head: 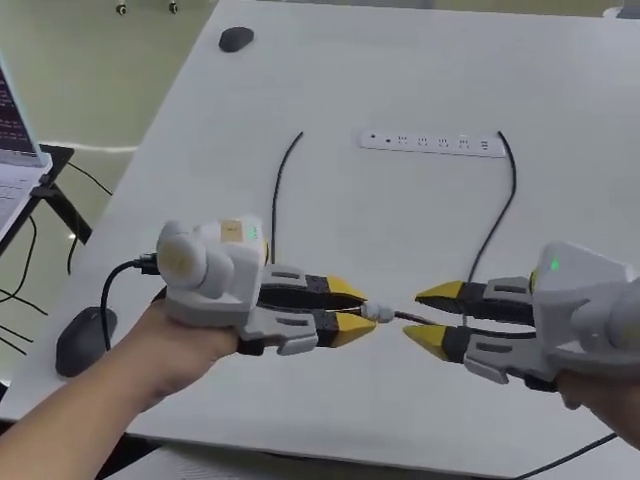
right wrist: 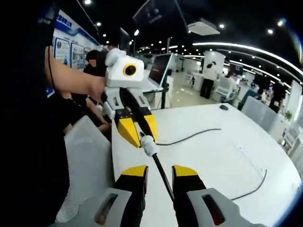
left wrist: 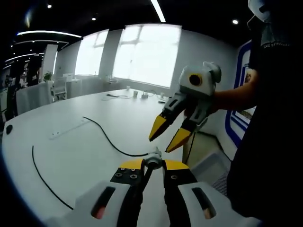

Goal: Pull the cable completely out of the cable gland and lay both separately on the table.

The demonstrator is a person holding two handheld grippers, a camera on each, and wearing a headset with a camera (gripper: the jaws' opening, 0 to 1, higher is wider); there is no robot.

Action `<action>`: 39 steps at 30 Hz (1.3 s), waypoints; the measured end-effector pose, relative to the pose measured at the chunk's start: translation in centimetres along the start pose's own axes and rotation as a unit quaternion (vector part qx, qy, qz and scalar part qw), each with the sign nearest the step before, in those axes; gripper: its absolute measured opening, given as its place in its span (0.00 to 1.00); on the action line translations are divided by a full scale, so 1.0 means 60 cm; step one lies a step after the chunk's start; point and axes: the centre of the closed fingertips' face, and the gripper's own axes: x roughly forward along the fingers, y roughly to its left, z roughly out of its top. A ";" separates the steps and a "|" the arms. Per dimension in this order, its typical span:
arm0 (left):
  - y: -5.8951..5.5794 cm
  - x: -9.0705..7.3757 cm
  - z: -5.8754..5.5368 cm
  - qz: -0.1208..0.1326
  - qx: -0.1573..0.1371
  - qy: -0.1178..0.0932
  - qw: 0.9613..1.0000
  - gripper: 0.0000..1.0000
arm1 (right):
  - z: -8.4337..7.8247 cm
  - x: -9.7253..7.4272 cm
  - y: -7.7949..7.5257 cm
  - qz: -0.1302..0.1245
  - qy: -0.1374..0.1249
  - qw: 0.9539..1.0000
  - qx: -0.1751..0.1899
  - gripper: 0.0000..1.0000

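My left tongs pinch the white cable gland above the bench, and the black cable runs straight out of the gland, lengthwise between my right tongs, which stand wide.

Left tongs pinched together, right tongs spread apart, tips facing.
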 end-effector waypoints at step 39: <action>0.005 0.006 0.011 0.004 -0.017 -0.001 1.000 0.15 | 0.011 0.027 -0.003 -0.083 0.038 0.990 -0.109 0.00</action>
